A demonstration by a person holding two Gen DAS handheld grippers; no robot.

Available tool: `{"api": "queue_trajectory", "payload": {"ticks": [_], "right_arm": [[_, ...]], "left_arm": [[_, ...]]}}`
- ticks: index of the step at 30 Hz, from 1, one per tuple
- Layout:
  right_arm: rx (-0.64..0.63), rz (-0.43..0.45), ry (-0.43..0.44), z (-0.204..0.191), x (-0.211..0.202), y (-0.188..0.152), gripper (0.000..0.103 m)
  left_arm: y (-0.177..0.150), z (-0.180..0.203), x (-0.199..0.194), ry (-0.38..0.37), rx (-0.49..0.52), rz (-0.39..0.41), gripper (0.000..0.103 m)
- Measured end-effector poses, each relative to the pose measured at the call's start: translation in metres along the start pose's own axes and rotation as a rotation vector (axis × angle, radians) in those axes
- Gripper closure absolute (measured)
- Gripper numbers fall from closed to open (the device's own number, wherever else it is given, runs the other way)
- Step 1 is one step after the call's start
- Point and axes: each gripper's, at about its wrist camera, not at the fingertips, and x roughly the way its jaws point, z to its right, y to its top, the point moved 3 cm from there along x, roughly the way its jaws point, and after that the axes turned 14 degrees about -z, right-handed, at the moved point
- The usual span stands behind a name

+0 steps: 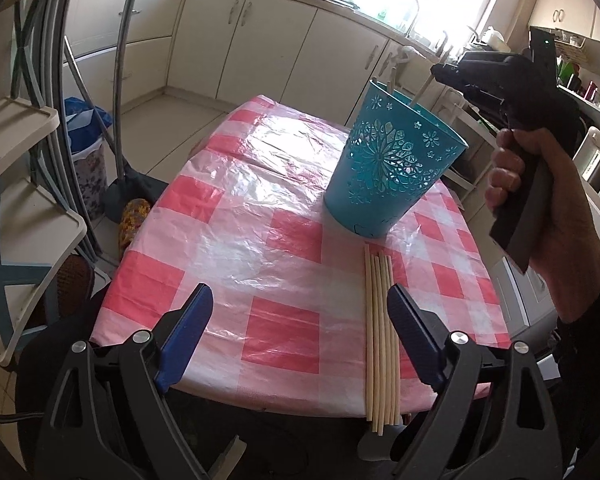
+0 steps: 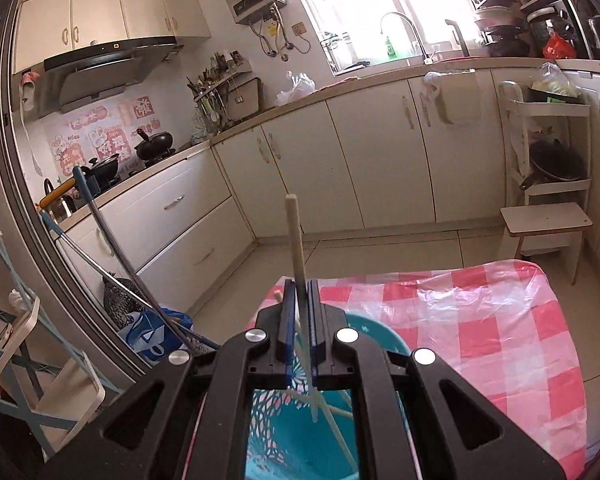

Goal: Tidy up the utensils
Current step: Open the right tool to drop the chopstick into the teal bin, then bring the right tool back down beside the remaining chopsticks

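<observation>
Pink-checked tabletop (image 1: 284, 208) fills the scene, and the blue cutout bucket (image 1: 392, 160) stands upright toward its far side. Nearer the front edge lies a bundle of pale chopsticks (image 1: 380, 336), side by side, their ends overhanging the edge. The left gripper (image 1: 300, 312) hangs low over that front edge, jaws spread wide, nothing between them. Up over the bucket, the right gripper (image 2: 302, 292) has its jaws pinching a single chopstick (image 2: 296, 240), lower end down inside the bucket.
</observation>
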Motion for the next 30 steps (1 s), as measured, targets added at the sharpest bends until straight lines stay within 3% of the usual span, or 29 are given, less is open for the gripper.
{"api": "queue_trajectory", "payload": {"ticks": [3, 8, 14, 23, 30], "right_arm": [[0.002, 0.005, 0.008, -0.001, -0.024, -0.017, 0.083], [0.041, 0.026, -0.002, 0.010, -0.072, -0.047, 0.077], [0.130, -0.008, -0.055, 0.031, -0.117, -0.115, 0.062], [0.253, -0.221, -0.116, 0.057, -0.113, -0.214, 0.053], [0.217, -0.276, -0.147, 0.050, -0.108, -0.237, 0.047]], "left_arm": [[-0.001, 0.005, -0.008, 0.006, 0.005, 0.009, 0.012], [-0.005, 0.016, -0.023, 0.009, 0.025, 0.026, 0.011], [-0.011, 0.033, -0.047, 0.027, 0.068, 0.064, 0.008], [-0.024, 0.054, -0.068, 0.063, 0.140, 0.082, 0.008], [-0.030, 0.058, -0.075, 0.084, 0.158, 0.085, 0.008]]}}
